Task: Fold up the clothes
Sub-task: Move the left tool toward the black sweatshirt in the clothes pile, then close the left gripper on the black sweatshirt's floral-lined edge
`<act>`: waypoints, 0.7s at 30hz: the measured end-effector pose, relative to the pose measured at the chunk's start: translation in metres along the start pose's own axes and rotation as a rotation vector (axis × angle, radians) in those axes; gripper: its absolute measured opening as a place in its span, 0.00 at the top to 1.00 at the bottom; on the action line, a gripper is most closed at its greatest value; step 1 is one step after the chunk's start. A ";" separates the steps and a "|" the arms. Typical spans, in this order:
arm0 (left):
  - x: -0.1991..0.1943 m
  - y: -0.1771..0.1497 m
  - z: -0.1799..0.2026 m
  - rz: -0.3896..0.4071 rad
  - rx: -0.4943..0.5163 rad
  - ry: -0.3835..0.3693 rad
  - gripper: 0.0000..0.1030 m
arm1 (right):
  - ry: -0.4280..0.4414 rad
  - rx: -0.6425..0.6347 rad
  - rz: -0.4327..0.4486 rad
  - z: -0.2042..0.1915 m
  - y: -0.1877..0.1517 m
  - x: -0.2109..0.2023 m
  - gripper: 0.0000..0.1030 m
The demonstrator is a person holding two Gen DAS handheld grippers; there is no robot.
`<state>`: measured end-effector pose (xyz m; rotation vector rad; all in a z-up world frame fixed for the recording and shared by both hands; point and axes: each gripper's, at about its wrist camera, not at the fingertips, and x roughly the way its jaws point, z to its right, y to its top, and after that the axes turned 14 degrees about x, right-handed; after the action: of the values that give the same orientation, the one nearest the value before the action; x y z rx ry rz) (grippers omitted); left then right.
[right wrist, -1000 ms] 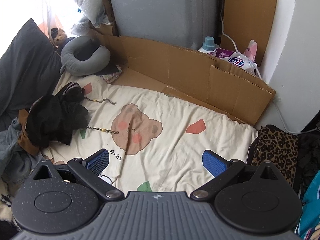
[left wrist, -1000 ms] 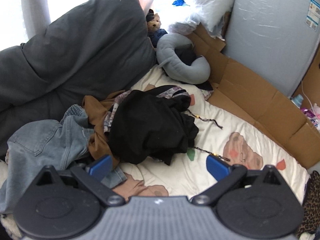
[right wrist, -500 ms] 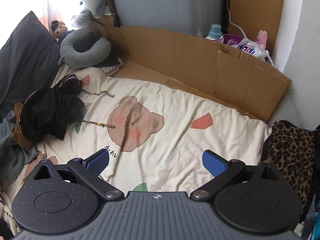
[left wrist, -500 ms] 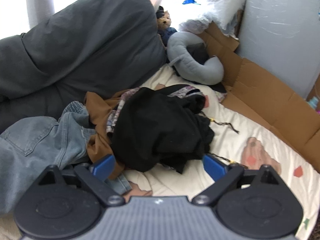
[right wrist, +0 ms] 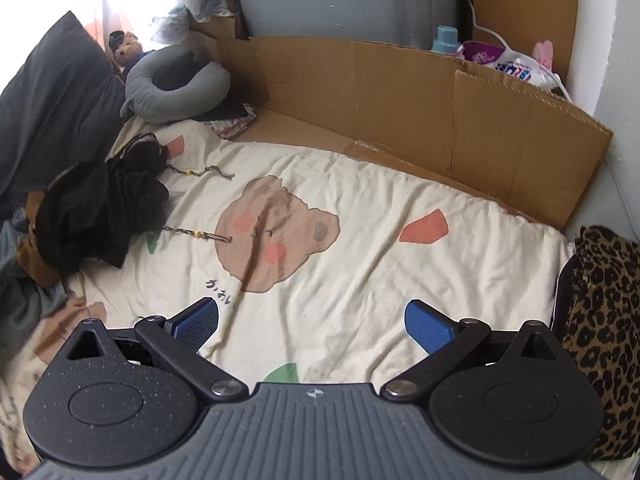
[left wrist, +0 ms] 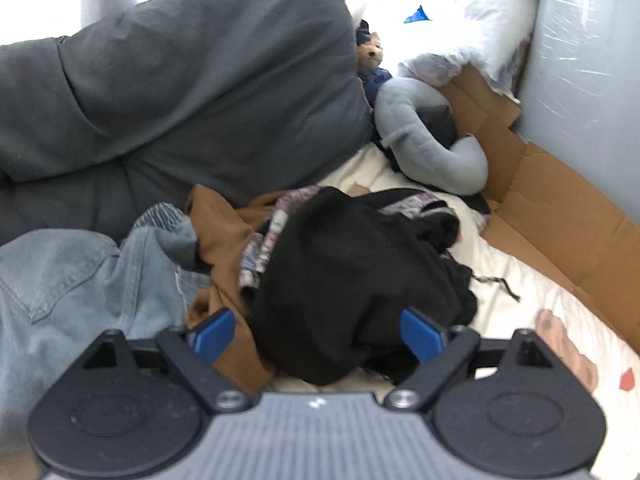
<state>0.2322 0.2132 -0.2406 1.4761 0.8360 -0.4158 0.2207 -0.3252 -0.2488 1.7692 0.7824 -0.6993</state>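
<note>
A heap of clothes lies on the cream bear-print sheet (right wrist: pixel 360 216). On top is a black garment (left wrist: pixel 352 280), with a brown one (left wrist: pixel 218 224) and blue jeans (left wrist: pixel 80 280) beside it. My left gripper (left wrist: pixel 318 334) is open, its blue pads either side of the black garment's near edge. The heap shows at the left in the right wrist view, black garment (right wrist: pixel 104 216) uppermost. My right gripper (right wrist: pixel 312 324) is open and empty above the bare sheet.
Dark grey pillows (left wrist: pixel 192 92) rise behind the heap. A grey neck pillow (left wrist: pixel 432 140) and a small teddy (left wrist: pixel 370 54) lie at the back. Cardboard (right wrist: pixel 400 92) lines the far edge. A leopard-print cloth (right wrist: pixel 604 320) lies at the right.
My left gripper has moved forward to the heap, so the black garment now sits between its open pads. My right gripper has shifted slightly over the sheet.
</note>
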 end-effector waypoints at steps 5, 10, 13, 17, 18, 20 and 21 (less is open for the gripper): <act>0.021 -0.005 -0.005 0.003 0.031 0.006 0.17 | -0.002 -0.046 0.012 -0.003 -0.011 0.014 0.01; 0.043 -0.012 -0.008 0.033 0.046 0.020 0.17 | 0.032 -0.071 -0.011 -0.006 -0.019 0.026 0.03; 0.059 -0.014 -0.014 0.043 0.037 0.030 0.21 | 0.040 -0.081 -0.013 -0.009 -0.023 0.030 0.03; 0.082 -0.017 -0.021 0.071 0.035 0.046 0.25 | 0.000 -0.088 0.005 -0.010 -0.028 0.034 0.07; 0.087 -0.018 -0.022 0.070 0.045 0.055 0.30 | -0.003 -0.086 0.005 -0.010 -0.029 0.036 0.10; 0.095 -0.018 -0.023 0.072 0.049 0.052 0.34 | -0.002 -0.071 0.003 -0.007 -0.029 0.037 0.12; 0.097 -0.017 -0.023 0.079 0.052 0.045 0.34 | -0.001 -0.063 0.005 -0.006 -0.030 0.037 0.12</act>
<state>0.2794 0.2572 -0.3183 1.5668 0.8046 -0.3483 0.2212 -0.3053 -0.2923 1.7135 0.7913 -0.6652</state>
